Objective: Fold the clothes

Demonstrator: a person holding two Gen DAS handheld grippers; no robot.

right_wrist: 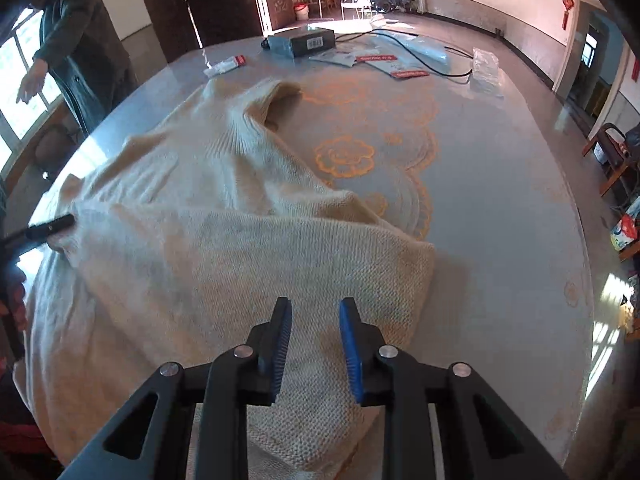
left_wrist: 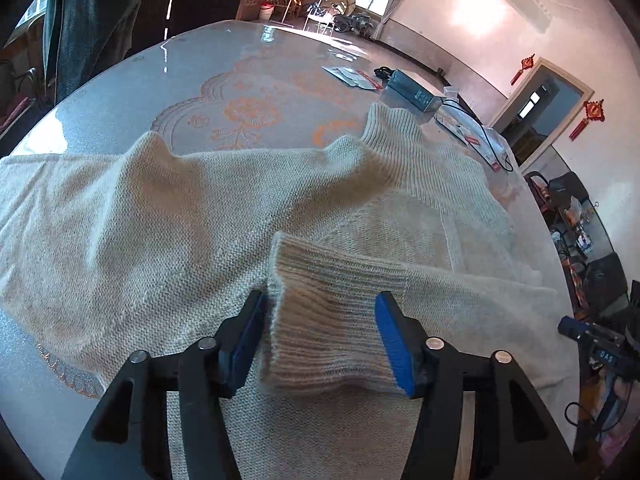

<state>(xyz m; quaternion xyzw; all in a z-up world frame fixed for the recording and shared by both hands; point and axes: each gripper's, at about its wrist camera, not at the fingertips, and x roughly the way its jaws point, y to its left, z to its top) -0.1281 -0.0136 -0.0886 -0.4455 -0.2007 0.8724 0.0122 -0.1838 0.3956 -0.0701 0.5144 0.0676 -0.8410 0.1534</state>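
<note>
In the left wrist view, the left hand-held gripper [left_wrist: 320,320] points down over a cream knitted sweater [left_wrist: 160,220], its jaws standing apart with the ribbed sleeve cuff [left_wrist: 328,312] lying between the blue pads [left_wrist: 390,340]. The cuff fills most of the gap, but the pads do not visibly squeeze it. That sleeve is folded in across the sweater's body. Beyond it the ribbed turtleneck collar [left_wrist: 392,140] rises toward the far side of the table [left_wrist: 120,92], which has a glossy grey cover with an orange flower pattern.

In the right wrist view, the right hand-held gripper [right_wrist: 314,320] hangs over a folded-over part of the sweater [right_wrist: 240,260], its jaws narrowly apart, nothing between the pads [right_wrist: 352,344]. The knit lies just below the fingertips. The sweater's collar [right_wrist: 260,108] opens toward the table's middle. Farther off on the table [right_wrist: 500,200] lie a small tube [right_wrist: 224,66], a dark box [right_wrist: 304,42], papers [right_wrist: 384,62], a black cable [right_wrist: 432,64] and a clear plastic bag [right_wrist: 486,66]. A person in a dark coat [right_wrist: 76,52] stands beyond the table's left edge.
</note>
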